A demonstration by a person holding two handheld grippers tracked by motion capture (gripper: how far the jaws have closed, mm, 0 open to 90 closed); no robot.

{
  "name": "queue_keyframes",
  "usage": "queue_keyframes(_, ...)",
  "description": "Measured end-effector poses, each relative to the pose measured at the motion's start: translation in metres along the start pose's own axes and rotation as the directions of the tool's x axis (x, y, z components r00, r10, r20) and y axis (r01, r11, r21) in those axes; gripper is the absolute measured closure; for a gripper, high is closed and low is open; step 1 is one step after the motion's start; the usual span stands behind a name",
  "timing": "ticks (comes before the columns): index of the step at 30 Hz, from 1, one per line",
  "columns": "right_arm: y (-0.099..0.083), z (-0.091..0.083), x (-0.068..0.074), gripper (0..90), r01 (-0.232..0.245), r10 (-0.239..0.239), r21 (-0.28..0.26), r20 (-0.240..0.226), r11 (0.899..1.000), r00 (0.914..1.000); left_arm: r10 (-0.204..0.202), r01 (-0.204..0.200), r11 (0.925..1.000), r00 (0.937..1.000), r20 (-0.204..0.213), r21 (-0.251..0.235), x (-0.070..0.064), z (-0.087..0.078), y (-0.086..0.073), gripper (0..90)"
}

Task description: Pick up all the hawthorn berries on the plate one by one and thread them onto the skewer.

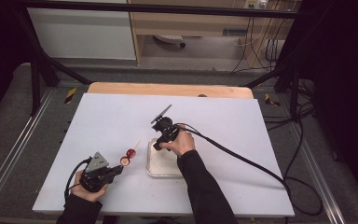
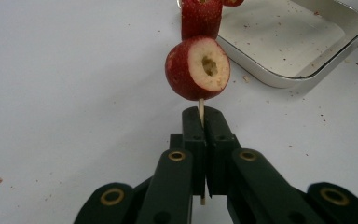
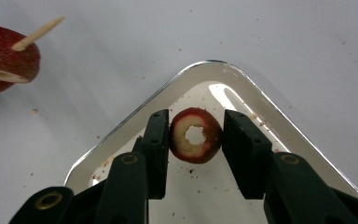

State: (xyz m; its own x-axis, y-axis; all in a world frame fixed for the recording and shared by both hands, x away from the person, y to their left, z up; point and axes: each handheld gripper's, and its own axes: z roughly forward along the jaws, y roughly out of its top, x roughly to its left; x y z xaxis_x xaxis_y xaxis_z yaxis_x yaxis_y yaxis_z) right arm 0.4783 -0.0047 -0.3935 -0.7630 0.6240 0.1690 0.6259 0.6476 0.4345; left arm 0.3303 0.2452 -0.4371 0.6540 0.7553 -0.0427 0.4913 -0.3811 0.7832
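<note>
My left gripper (image 1: 120, 169) (image 2: 204, 116) is shut on the lower end of a thin wooden skewer (image 2: 201, 108). Two red cored fruit pieces are threaded on the skewer, the nearer one (image 2: 198, 67) (image 1: 125, 161) just past the jaws and another (image 2: 200, 18) (image 1: 131, 152) beyond it. My right gripper (image 1: 157, 147) (image 3: 196, 119) reaches into the near corner of a shallow white tray (image 1: 161, 171) (image 3: 135, 116). Its jaws press on both sides of a third cored red fruit piece (image 3: 184, 142). The skewered fruit (image 3: 4, 56) and the skewer's pointed tip (image 3: 37, 32) show at the upper left of the right gripper view.
The tray (image 2: 279, 81) holds crumbs, and more crumbs dot the white table sheet (image 1: 223, 126). Black cables (image 1: 242, 158) trail from the right gripper across the table to its right edge. A wooden board edge (image 1: 168, 88) runs along the back.
</note>
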Motion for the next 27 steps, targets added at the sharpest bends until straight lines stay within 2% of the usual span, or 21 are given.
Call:
queue_keyframes(6, -0.006, -0.019, 0.004, 62.4, 0.009, -0.009, -0.011, 0.023, 1.0, 0.9997, 0.006, -0.006, 1.0, 1.0, 0.002, -0.005, -0.002, 0.0, 0.001, 88.2)
queue_keyframes(8, -0.009, -0.025, 0.004, 62.4, 0.006, -0.006, -0.026, 0.015, 1.0, 0.9999, 0.002, -0.002, 1.0, 1.0, 0.002, -0.01, -0.003, 0.0, 0.001, 88.2)
queue_keyframes(12, -0.02, -0.036, 0.004, 62.4, -0.018, 0.018, -0.071, 0.0, 0.997, 0.9998, 0.006, -0.006, 0.9999, 1.0, 0.007, -0.014, -0.006, 0.0, 0.002, 88.2)
queue_keyframes(14, -0.027, -0.041, 0.003, 62.5, -0.037, 0.035, -0.115, -0.024, 0.993, 0.9991, 0.006, -0.006, 0.9998, 0.9999, 0.009, -0.017, -0.007, 0.0, 0.003, 88.2)
queue_keyframes(17, -0.041, -0.046, 0.001, 62.5, -0.07, 0.059, -0.192, -0.065, 0.979, 0.9961, 0.007, -0.006, 0.9998, 0.9999, 0.012, -0.02, -0.009, 0.001, 0.003, 88.2)
queue_keyframes(21, -0.059, -0.05, 0.0, 62.5, -0.108, 0.083, -0.264, -0.102, 0.958, 0.9913, 0.009, -0.009, 0.9997, 0.9998, 0.02, -0.022, -0.014, 0.003, 0.005, 88.2)
queue_keyframes(24, -0.071, -0.052, -0.002, 62.5, -0.143, 0.106, -0.329, -0.129, 0.933, 0.9861, 0.01, -0.009, 0.9997, 0.9996, 0.026, -0.024, -0.017, 0.005, 0.006, 88.2)
queue_keyframes(25, -0.076, -0.052, -0.003, 62.5, -0.156, 0.114, -0.356, -0.136, 0.921, 0.9841, 0.007, -0.007, 0.9996, 0.9996, 0.026, -0.028, -0.018, 0.005, 0.006, 88.1)
queue_keyframes(27, -0.084, -0.052, -0.004, 62.5, -0.198, 0.137, -0.404, -0.176, 0.893, 0.9749, 0.003, -0.002, 0.9995, 0.9994, 0.033, -0.033, -0.02, 0.006, 0.006, 88.2)
